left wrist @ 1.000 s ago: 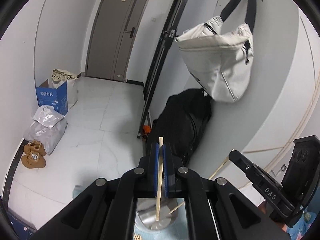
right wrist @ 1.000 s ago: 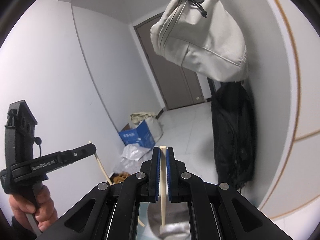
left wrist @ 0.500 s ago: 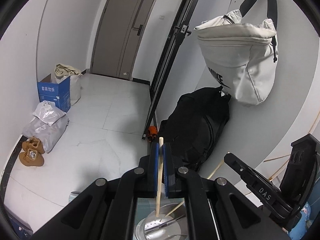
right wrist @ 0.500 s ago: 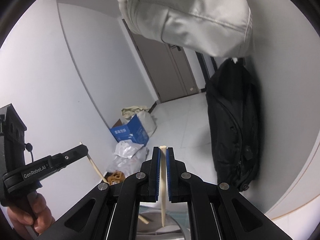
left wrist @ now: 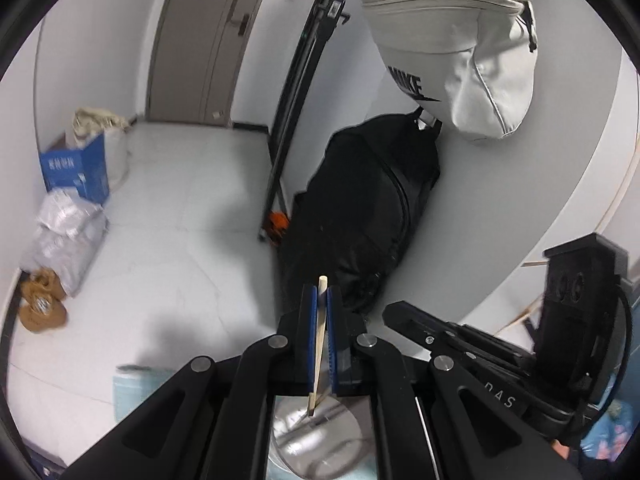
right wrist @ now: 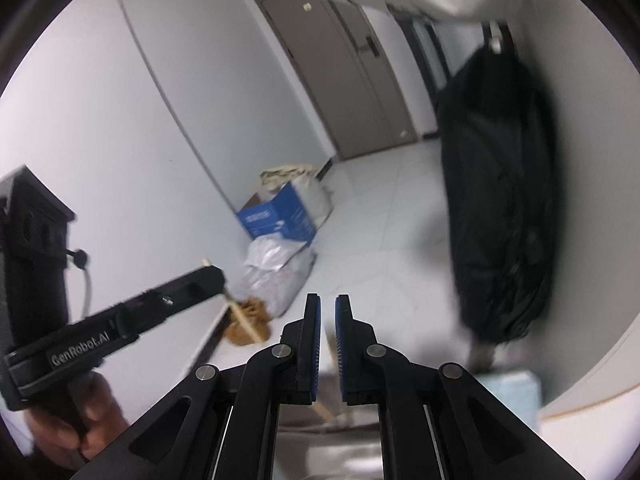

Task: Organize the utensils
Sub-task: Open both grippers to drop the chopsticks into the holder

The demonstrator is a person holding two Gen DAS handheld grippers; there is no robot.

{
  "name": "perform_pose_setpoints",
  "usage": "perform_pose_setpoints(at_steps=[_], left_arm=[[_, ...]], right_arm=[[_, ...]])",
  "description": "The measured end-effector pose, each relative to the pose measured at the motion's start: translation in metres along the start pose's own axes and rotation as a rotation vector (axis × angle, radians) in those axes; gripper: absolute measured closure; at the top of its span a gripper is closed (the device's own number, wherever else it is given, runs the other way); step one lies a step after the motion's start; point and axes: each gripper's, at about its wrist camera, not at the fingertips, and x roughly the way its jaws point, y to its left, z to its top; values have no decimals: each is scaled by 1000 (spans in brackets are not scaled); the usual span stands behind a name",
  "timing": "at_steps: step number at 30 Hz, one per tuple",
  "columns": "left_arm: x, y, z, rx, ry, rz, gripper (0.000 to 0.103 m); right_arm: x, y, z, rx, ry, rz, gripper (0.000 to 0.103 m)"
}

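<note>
The white tiled floor (left wrist: 168, 248) stretched open from the grippers to a grey door (left wrist: 208, 40) at the far end, with most of its middle free. Along the floor's left edge, in the left wrist view, sat a blue carton (left wrist: 76, 172), silver plastic bags (left wrist: 68, 228) and a pair of tan shoes (left wrist: 40, 304), all close against the wall. On the floor's right edge a black bag (left wrist: 368, 208) leaned on the curved grey wall, and a pale Nike bag (left wrist: 460, 52) hung above it, crowding the space overhead on that side. At the near edge of both views lay a round metal container (left wrist: 316, 440) on a light blue mat (left wrist: 128, 388), directly under the fingers. The left gripper (left wrist: 319, 340) was clenched on a wooden chopstick (left wrist: 319, 344), which stood nearly upright between the blue pads with its lower tip hanging just over the container's rim area. The right gripper (right wrist: 328, 344) was letting go, its jaws opening with a clear gap between the pads, and a second chopstick (right wrist: 334, 364) showed blurred in that gap, no longer pressed, its lower end down toward the container. The two grippers stood close side by side, leaving little room between them. A hand (right wrist: 84, 412) gripped the left gripper's handle at the lower left of the right wrist view.
</note>
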Motion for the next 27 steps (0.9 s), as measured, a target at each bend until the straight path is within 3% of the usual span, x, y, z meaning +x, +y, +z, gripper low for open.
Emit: perform_pose_setpoints(at_steps=[3,5,7,10,11,14,16,19,23,27], left_arm=[[-8,9,2,-49,9,20,98],[-15,13,-1,-69,1,25,87],[-27,14,-4,-80,-25,60,62],[-46,13,-12,-100,-67,83,53],[-50,12,-14,-107,-69,91,52],[-55,9,-22,-118,-68,116,46],[-59,4,-30,-114,-62,145,39],[-62,-2,-43,-107,-54,164,38],[-67,-5,-60,-109,-36,186,38],[-73,-8,-76,-109,-34,209,38]], right_arm=[[-9,-6,-4,56,-5,52,95],[-20,-11,-7,76,-23,51,92],[-31,-16,-11,87,-36,34,87],[-46,-20,-19,105,-45,31,80],[-50,-21,-20,112,-45,30,75],[-63,-17,-27,111,-50,17,70],[-73,-9,-33,96,-60,0,57],[-87,4,-42,58,-80,-8,49],[-102,18,-57,23,-104,-17,30],[-114,32,-74,-11,-124,-46,22]])
